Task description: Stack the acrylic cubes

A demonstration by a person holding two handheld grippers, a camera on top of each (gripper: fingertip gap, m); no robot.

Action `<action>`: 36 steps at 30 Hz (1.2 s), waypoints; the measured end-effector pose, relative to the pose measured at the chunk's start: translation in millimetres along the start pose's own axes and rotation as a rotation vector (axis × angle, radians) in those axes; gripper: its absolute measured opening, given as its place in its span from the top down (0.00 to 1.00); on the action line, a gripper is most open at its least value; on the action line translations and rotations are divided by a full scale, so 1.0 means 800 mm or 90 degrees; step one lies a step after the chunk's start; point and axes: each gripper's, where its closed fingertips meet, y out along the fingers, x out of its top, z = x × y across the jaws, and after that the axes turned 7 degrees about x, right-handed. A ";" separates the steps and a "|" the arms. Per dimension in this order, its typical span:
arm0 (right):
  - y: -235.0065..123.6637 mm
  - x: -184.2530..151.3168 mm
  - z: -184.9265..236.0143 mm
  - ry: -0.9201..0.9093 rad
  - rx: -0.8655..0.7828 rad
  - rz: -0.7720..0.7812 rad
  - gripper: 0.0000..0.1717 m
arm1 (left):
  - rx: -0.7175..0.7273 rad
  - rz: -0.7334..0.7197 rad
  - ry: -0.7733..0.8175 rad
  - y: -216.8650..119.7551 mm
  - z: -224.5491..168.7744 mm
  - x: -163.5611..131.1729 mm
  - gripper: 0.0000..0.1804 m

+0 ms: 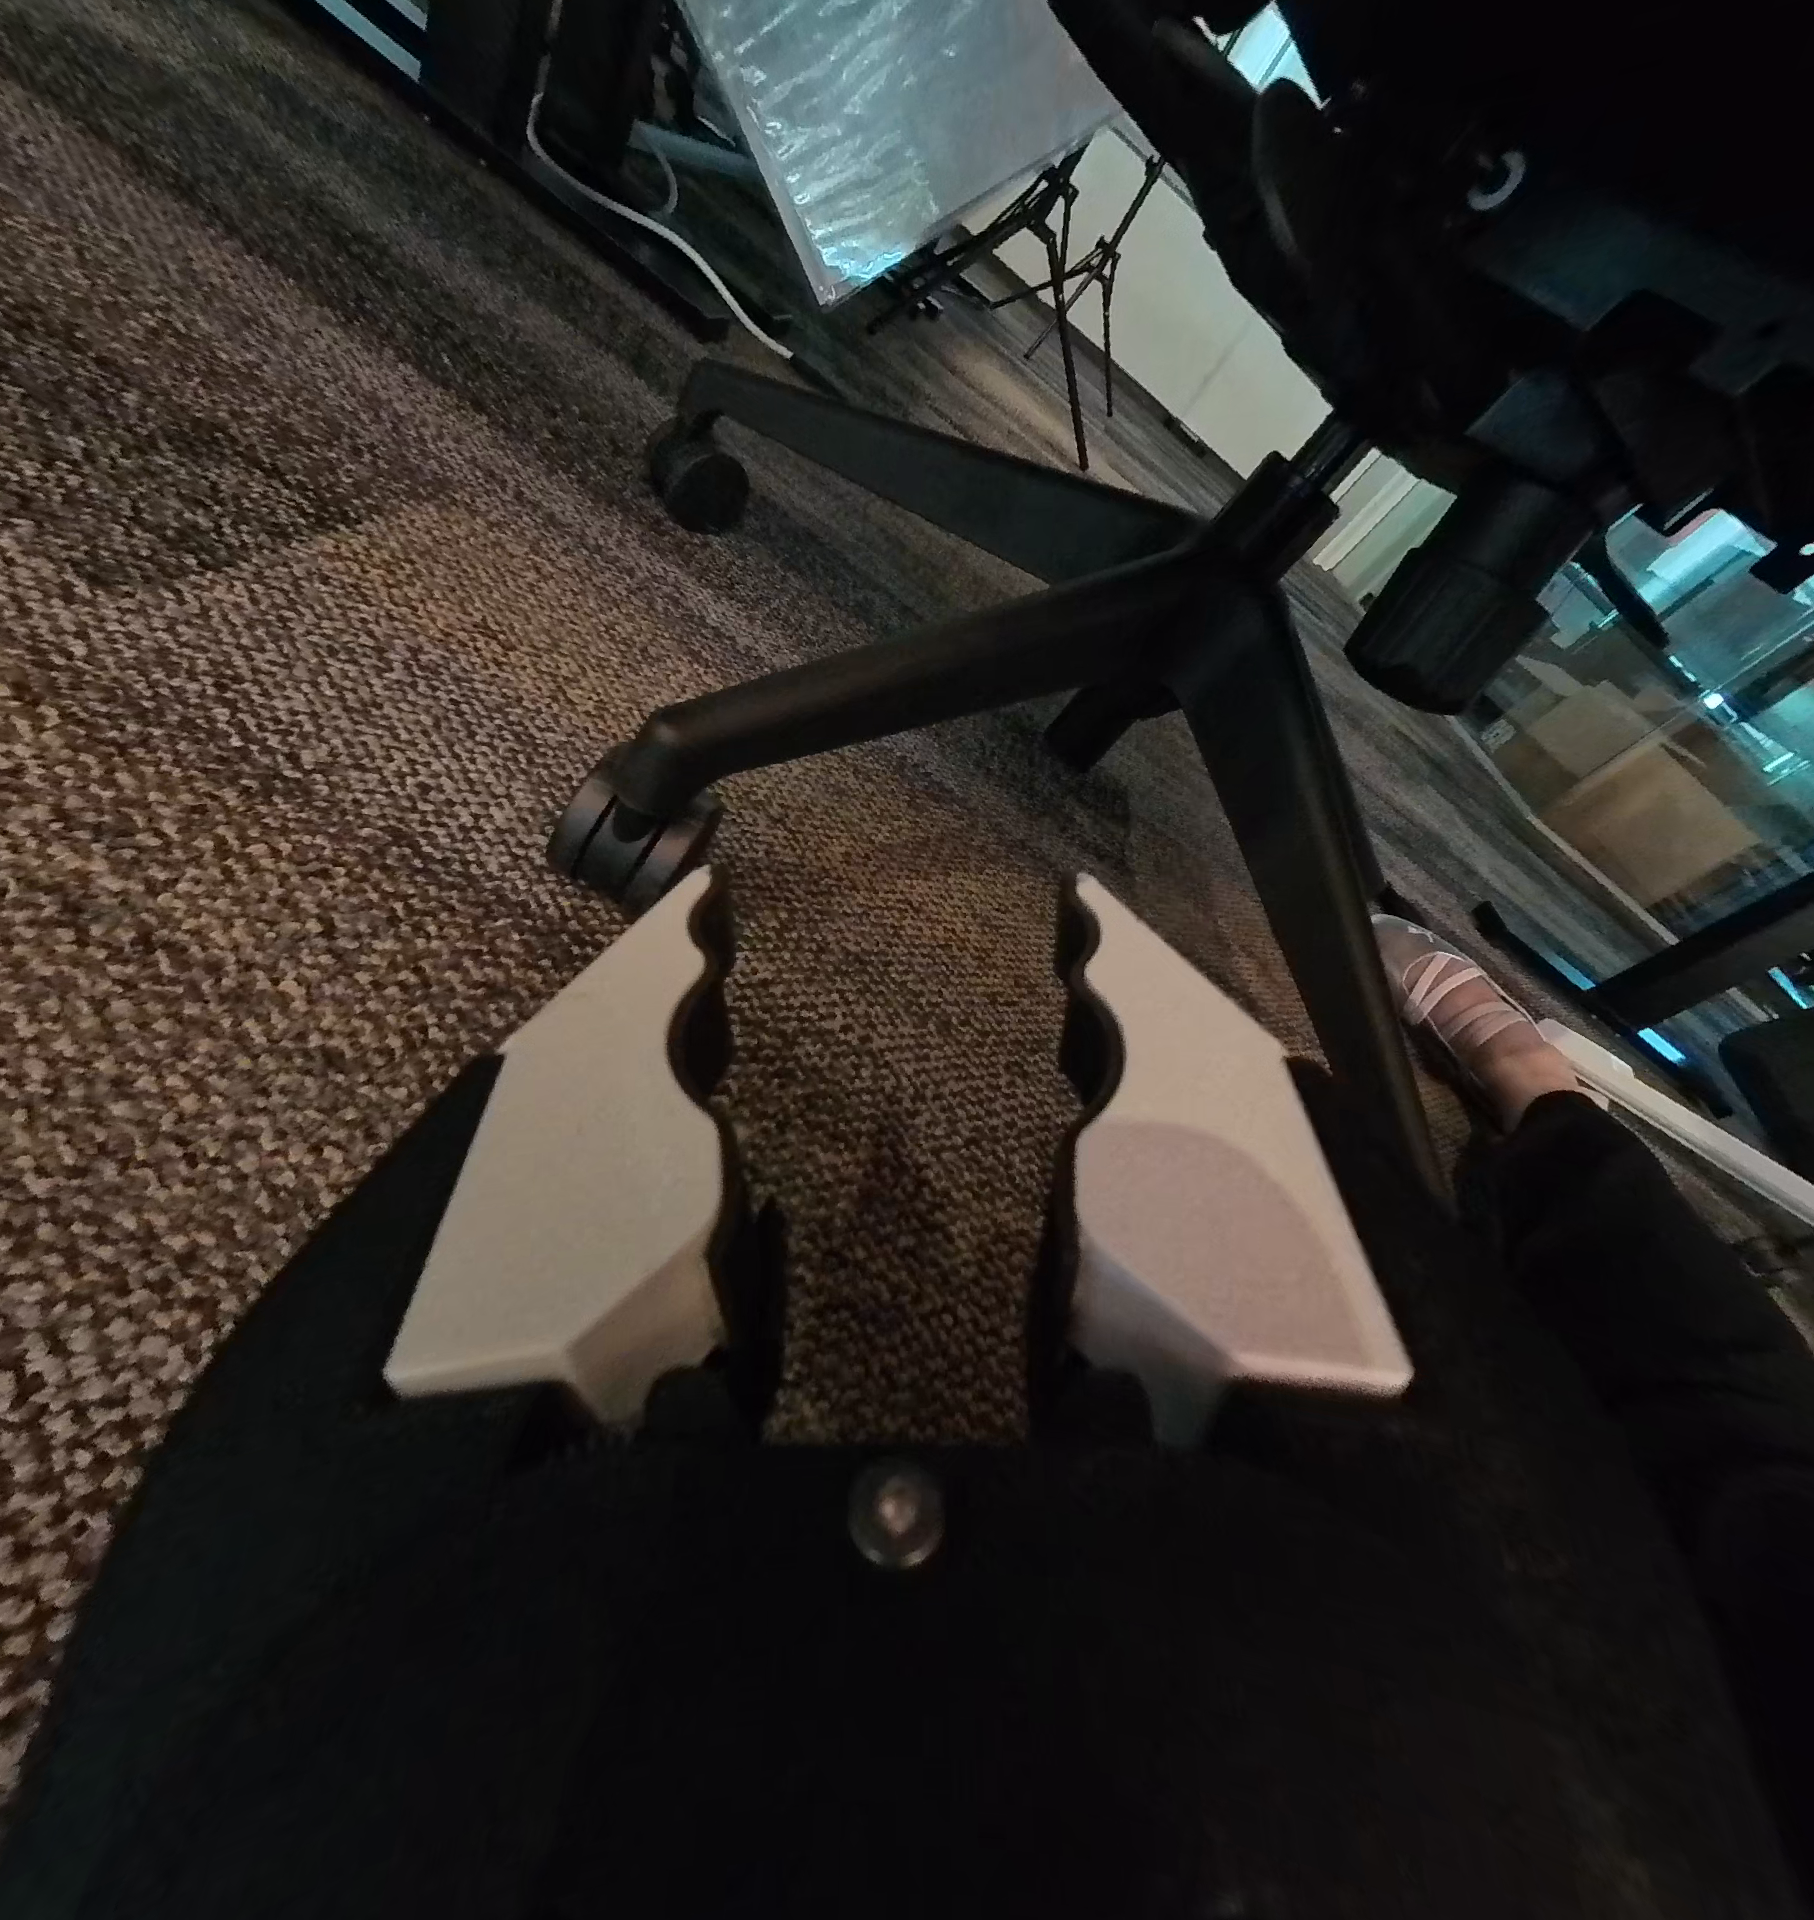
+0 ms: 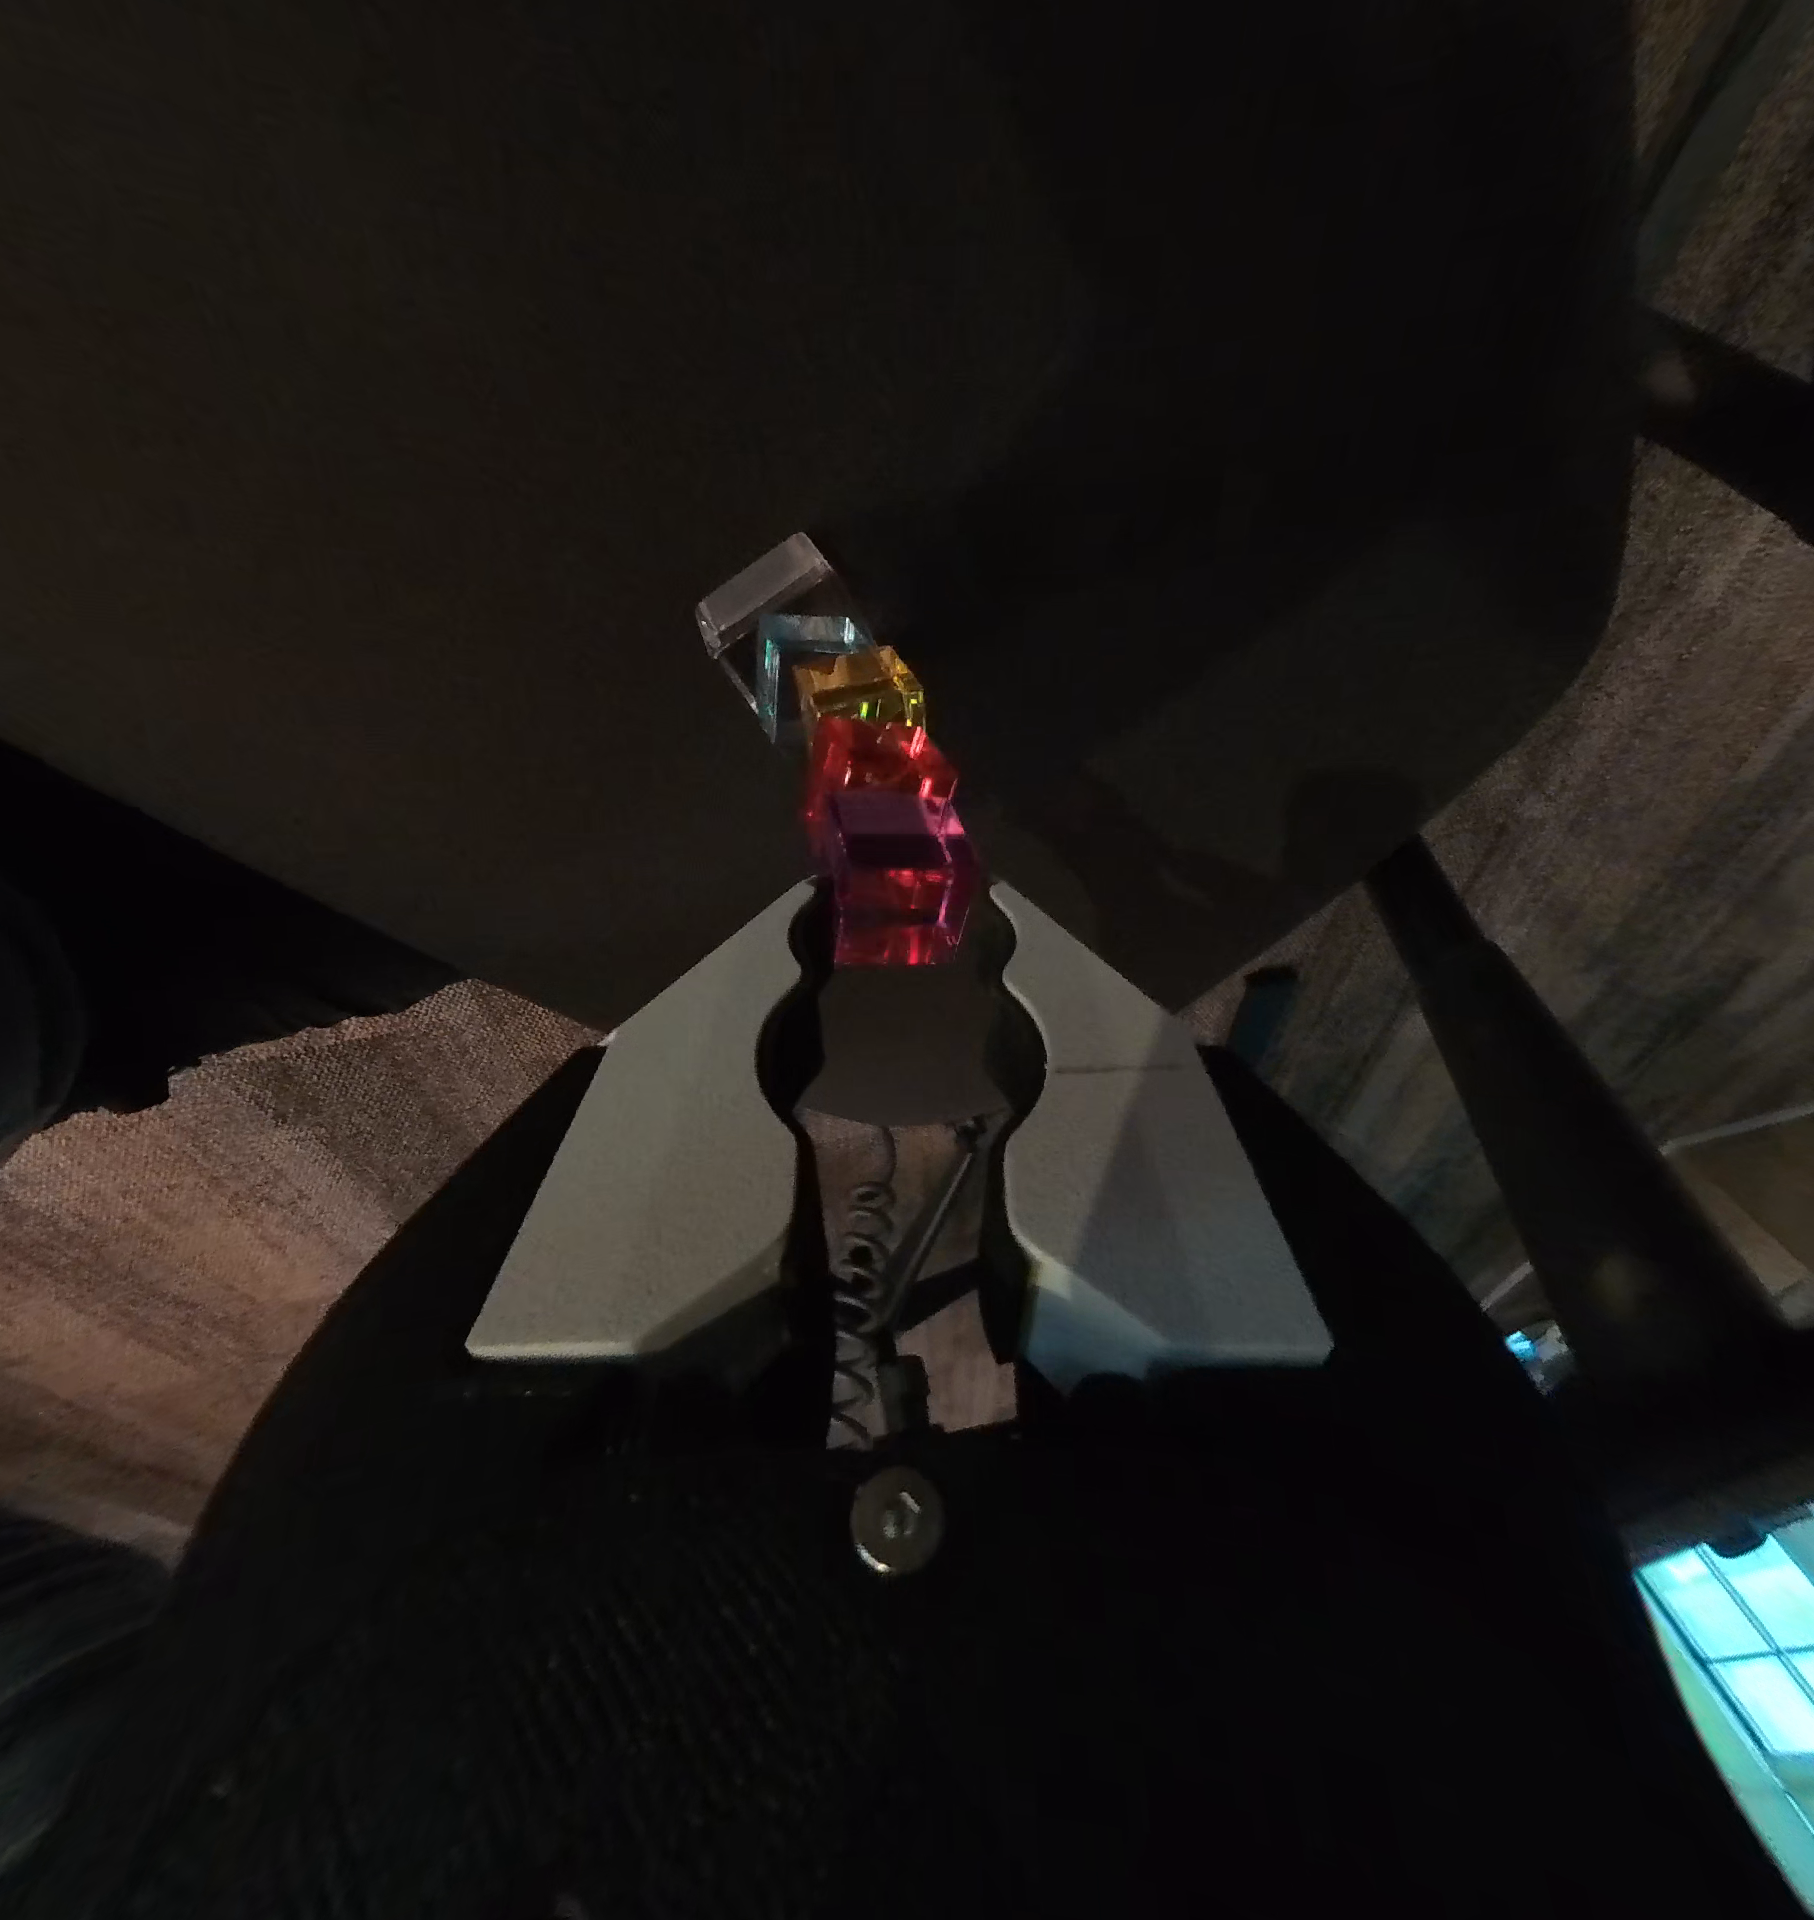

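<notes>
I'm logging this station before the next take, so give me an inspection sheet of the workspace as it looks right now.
Surface: speckled brown carpet.
Job's things: row of translucent cubes, clear, blue, yellow, red, purple cube nearest.
Clutter: nothing seen.
Grippers: left gripper open over carpet, beside chair caster; right gripper closed on the purple cube.
Cables: white cable by desk leg.
Surroundings: office chair base, person's shoe, glass wall.

Cube row [image 2: 841, 748] on dark surface [image 2: 467, 416]; chair caster [image 1: 628, 831] on carpet [image 1: 259, 727].
</notes>
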 end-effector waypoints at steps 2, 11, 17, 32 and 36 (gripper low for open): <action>0.000 0.000 -0.001 0.002 0.000 -0.001 0.85 | -0.001 0.000 -0.003 0.000 0.000 0.000 0.66; 0.000 0.005 -0.002 0.005 -0.009 -0.008 0.85 | -0.001 -0.004 -0.004 -0.001 0.000 0.002 0.66; 0.001 0.006 -0.002 0.013 -0.009 -0.011 0.85 | -0.001 -0.005 -0.005 -0.001 0.000 0.003 0.65; -0.148 0.065 0.016 -0.042 -0.275 -0.819 0.54 | 0.079 -0.050 -0.029 -0.012 0.030 0.032 0.52; -0.137 -0.042 -0.005 0.081 -0.528 -1.146 0.70 | 0.161 -0.094 -0.004 -0.005 0.074 0.094 0.56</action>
